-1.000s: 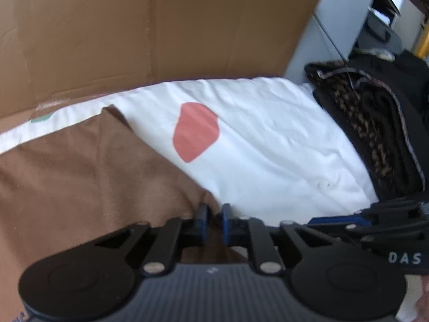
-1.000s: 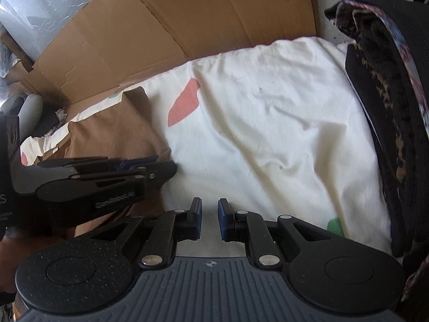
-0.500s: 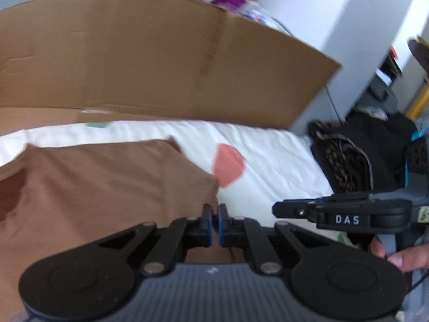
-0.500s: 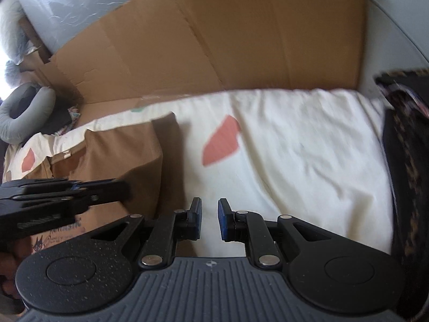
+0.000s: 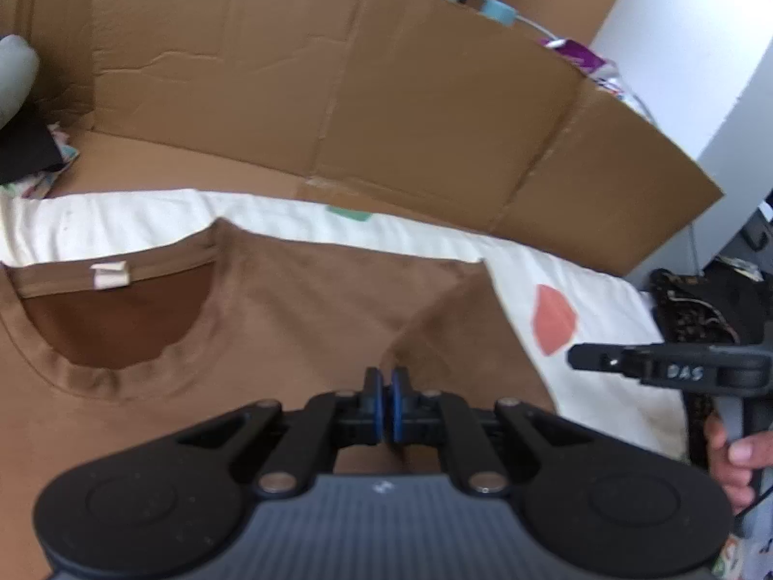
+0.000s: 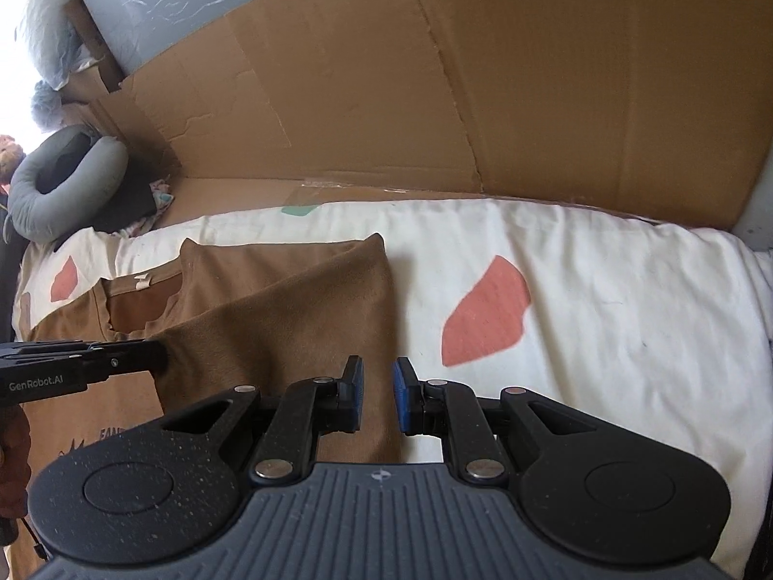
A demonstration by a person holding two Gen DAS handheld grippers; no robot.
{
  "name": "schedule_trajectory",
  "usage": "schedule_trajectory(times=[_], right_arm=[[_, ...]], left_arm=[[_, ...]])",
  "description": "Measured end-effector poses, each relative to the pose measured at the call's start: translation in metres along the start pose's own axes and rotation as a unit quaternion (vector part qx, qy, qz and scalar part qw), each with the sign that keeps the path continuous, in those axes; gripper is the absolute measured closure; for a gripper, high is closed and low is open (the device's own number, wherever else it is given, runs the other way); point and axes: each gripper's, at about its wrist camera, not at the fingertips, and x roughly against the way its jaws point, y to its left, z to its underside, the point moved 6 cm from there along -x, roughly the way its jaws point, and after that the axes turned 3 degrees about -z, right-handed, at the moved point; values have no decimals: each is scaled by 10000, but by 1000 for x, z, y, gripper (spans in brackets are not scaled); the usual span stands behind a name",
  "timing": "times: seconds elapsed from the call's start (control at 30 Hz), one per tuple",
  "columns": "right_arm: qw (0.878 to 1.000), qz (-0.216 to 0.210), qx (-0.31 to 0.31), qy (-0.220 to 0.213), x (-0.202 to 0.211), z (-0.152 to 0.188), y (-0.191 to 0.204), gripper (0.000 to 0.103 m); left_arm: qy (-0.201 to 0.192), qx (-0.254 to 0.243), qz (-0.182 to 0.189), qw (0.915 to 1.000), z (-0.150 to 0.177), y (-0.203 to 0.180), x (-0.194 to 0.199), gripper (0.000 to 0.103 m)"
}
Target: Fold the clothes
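Brown shirt (image 5: 290,338) lies spread on the bed (image 6: 604,290) toward its left edge, one sleeve side turned in; most folding looks still undone. Left tongs (image 5: 386,401) are pinched shut, apparently on shirt fabric; right tongs (image 6: 377,396) stand narrowly apart, gripping nothing.

Two black tools: left tool (image 5: 386,406) and right tool (image 6: 377,394), each with blue pads, silver screws and a ribbed grey body. White lettering along the side arms, "GenRobot.AI" and seemingly "DAS". Rust-red sleeve (image 6: 12,454) at the left edge of the right-wrist view.
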Motion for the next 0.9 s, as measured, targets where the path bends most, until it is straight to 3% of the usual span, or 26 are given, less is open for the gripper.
schedule_trajectory(times=[0.1,0.17,0.23,0.47,0.6,0.67,0.9], right_arm=[[10000,-23,7,21,-7,-4,-1,87],[10000,-42,-3,21,-11,-5,-1,86],[10000,-54,-48,16,-14,-5,-3,86],[9999,28,-110,9,-16,0,-10,86],[9999,87,-132,-30,-17,-2,-13,86],[9999,95,-109,-41,-19,-4,-13,86],[9994,329,29,-88,-33,-21,-9,83]], left_arm=[[19,159,-61,9999,5,15,-3,89],[-25,188,-32,9998,9,20,-4,68],[-87,182,-36,9998,13,23,-6,60],[-123,341,-55,9993,19,30,-18,58],[-165,366,-25,9992,19,30,-22,65],[-144,376,-56,9992,20,30,-25,85],[-83,474,17,9988,20,29,-16,99]])
